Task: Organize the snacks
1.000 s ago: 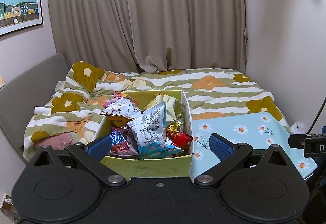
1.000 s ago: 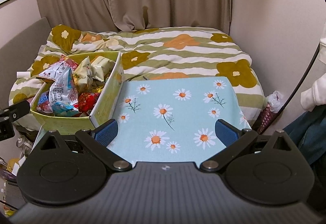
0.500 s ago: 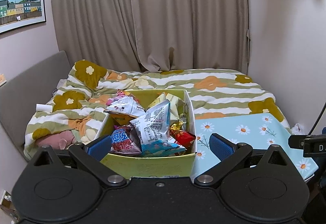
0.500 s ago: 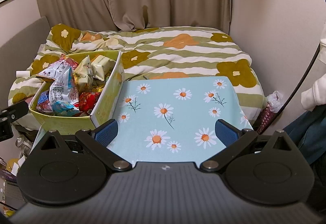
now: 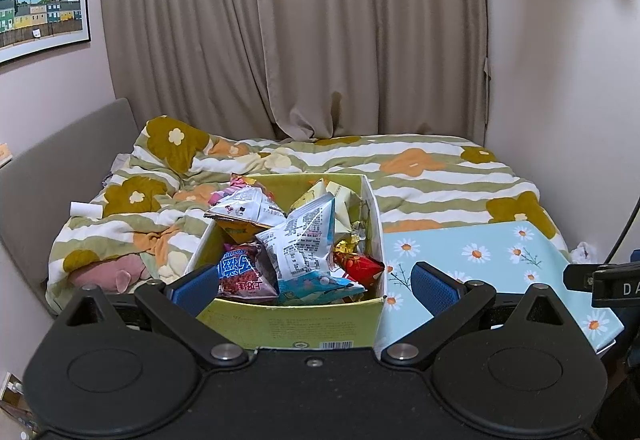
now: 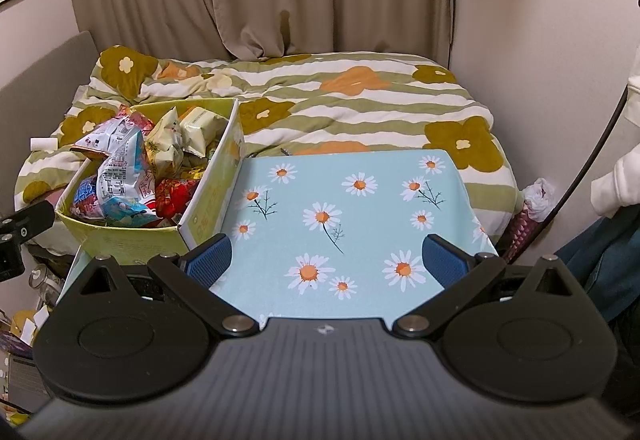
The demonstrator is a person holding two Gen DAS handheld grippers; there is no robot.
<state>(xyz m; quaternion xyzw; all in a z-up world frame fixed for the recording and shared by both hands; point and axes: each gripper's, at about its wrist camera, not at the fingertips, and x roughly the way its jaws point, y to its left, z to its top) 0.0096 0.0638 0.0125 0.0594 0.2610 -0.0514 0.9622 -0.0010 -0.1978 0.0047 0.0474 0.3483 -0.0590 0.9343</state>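
A yellow-green cardboard box (image 5: 292, 324) (image 6: 208, 216) stands on the left end of a light-blue daisy-print board (image 5: 488, 260) (image 6: 344, 208) and is heaped with several snack bags. On top lie a white printed bag (image 5: 304, 240) (image 6: 120, 172), a red packet (image 5: 358, 266) (image 6: 176, 192) and a purple-pink bag (image 5: 244, 274). My left gripper (image 5: 314, 286) is open, hovering just in front of the box's near wall. My right gripper (image 6: 326, 264) is open over the bare board, holding nothing.
The board rests on a bed with a green-striped flowered quilt (image 6: 360, 96) (image 5: 420, 176). A grey headboard (image 5: 60, 168) runs along the left, curtains (image 5: 320, 28) hang behind, a wall stands at right. A person's white sleeve (image 6: 616, 180) shows at the right edge.
The left gripper has drifted slightly back and up, so the box sits a little lower in its view. The right gripper has barely moved. Both stay open.
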